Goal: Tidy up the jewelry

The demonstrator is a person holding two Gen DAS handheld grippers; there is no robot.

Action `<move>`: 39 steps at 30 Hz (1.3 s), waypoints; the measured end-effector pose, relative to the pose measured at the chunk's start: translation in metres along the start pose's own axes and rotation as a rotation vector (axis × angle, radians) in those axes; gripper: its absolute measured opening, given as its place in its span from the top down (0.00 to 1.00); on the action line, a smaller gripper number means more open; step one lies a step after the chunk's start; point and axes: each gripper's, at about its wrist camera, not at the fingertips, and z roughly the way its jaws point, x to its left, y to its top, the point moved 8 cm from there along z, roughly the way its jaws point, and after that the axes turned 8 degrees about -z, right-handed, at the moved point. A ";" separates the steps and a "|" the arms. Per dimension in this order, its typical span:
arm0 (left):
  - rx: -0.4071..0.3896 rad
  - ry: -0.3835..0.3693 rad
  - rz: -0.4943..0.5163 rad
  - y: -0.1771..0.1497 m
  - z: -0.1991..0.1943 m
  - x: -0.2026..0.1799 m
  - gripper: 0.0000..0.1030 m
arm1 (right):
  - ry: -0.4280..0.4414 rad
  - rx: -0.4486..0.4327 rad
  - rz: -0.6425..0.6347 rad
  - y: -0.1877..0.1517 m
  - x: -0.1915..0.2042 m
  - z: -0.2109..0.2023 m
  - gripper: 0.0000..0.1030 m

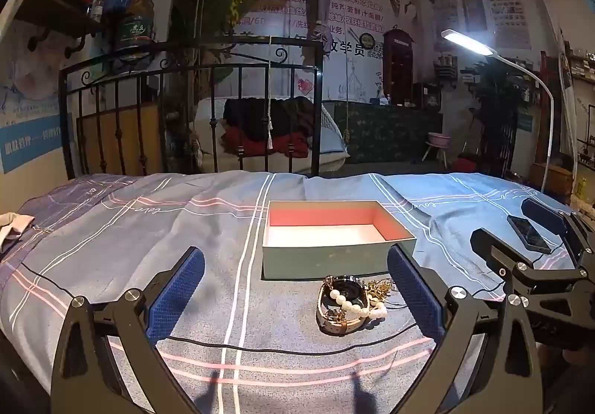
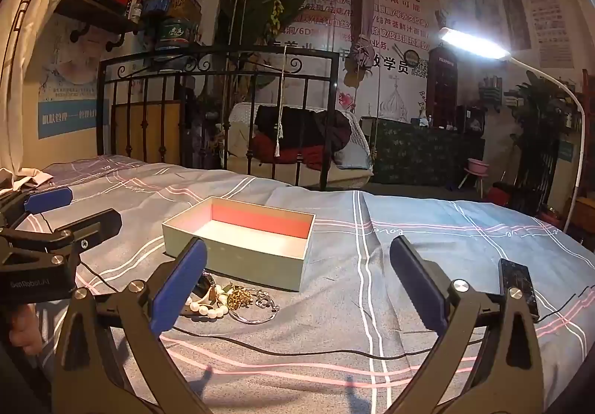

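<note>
While both claws, left (image 1: 295, 297) and right (image 2: 297, 285), are hanging apart and empty, the tangled jewelry (image 1: 351, 302) is risking snagging and dragging out together, missing the box (image 1: 334, 241).

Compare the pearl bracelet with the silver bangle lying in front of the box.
The pearl bracelet is a string of round white beads; the silver bangle is one thin, plain metal hoop. The pearl bracelet lies draped against the watch, while the silver bangle lies flat on the bedsheet, at the pile's right edge in the right wrist view. Both sit outside the box, and no gripper holds either.
</note>
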 end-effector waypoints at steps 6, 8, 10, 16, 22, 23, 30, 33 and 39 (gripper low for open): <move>0.005 -0.001 -0.014 0.005 -0.001 0.005 0.06 | 0.004 0.008 0.011 0.000 -0.001 0.001 0.06; -0.006 -0.002 -0.009 0.006 -0.006 0.003 0.06 | 0.002 0.009 0.013 0.000 -0.002 0.002 0.06; -0.005 -0.001 -0.014 0.008 -0.007 0.004 0.06 | 0.000 0.007 0.016 0.000 -0.006 0.000 0.06; -0.002 0.010 -0.019 -0.001 -0.002 0.007 0.06 | 0.007 0.007 0.017 0.003 -0.009 -0.002 0.06; 0.002 0.009 -0.022 -0.002 0.000 0.009 0.06 | 0.003 0.005 0.012 -0.001 0.000 -0.002 0.06; 0.003 0.007 -0.023 -0.002 0.000 0.009 0.06 | 0.003 0.005 0.013 -0.002 0.000 -0.002 0.06; 0.005 0.008 -0.025 -0.003 0.001 0.009 0.06 | -0.004 0.000 0.013 -0.002 0.001 -0.003 0.06; 0.005 0.008 -0.026 -0.004 0.002 0.009 0.06 | -0.003 0.000 0.013 -0.002 0.002 -0.003 0.06; 0.013 0.006 -0.026 -0.007 0.003 0.009 0.06 | -0.001 0.002 0.013 -0.003 0.003 -0.003 0.06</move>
